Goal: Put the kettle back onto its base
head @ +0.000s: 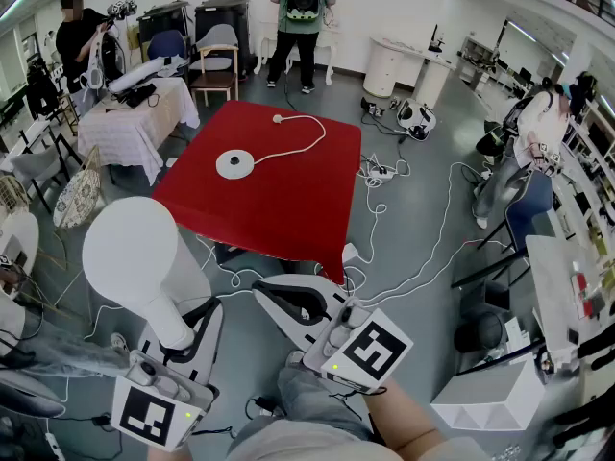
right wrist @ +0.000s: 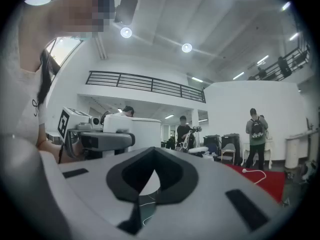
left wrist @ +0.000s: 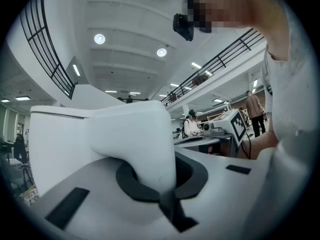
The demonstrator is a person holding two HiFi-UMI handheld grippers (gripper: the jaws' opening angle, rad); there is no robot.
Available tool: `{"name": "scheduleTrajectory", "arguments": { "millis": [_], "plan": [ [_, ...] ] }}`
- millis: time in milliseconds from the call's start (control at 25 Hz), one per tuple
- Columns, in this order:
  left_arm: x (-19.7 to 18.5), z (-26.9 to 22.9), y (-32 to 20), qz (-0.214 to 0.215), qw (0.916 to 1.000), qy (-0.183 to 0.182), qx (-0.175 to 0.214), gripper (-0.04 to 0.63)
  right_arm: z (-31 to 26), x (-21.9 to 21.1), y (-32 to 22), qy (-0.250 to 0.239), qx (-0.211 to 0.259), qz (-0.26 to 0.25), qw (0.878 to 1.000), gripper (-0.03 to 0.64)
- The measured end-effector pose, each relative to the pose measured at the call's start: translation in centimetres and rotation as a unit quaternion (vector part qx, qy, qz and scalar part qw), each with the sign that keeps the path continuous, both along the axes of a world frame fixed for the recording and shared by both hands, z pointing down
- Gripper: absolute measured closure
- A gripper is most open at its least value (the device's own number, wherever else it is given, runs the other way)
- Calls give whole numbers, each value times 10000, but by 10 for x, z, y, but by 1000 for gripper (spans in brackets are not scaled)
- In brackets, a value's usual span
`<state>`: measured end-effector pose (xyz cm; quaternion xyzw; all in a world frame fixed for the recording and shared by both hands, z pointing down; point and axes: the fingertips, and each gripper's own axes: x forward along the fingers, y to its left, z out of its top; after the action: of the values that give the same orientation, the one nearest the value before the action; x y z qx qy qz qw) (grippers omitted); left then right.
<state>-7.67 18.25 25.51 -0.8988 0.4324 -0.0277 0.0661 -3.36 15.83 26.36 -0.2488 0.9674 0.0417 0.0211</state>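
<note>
My left gripper is shut on the handle of a white kettle, held in the air at the lower left, well short of the table. In the left gripper view the handle fills the dark pad hollow between the closed jaws. The round white base lies on the red table, its white cord curling to a plug at the far edge. My right gripper hovers beside the kettle, shut with nothing held. The kettle also shows in the right gripper view.
Loose cables run over the floor right of the table. A cloth-covered table and chairs stand at the left, a white box at the lower right. People stand at the back, and one is at the desks on the right.
</note>
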Motion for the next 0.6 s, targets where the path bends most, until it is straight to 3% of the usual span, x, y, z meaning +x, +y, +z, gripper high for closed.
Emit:
{"name": "scheduleTrajectory", "arguments": {
  "millis": [600],
  "plan": [
    [-2,-7,1,23,9998,27,207,585,2,-5,8,-18,9,-12,10000,611]
  ]
}}
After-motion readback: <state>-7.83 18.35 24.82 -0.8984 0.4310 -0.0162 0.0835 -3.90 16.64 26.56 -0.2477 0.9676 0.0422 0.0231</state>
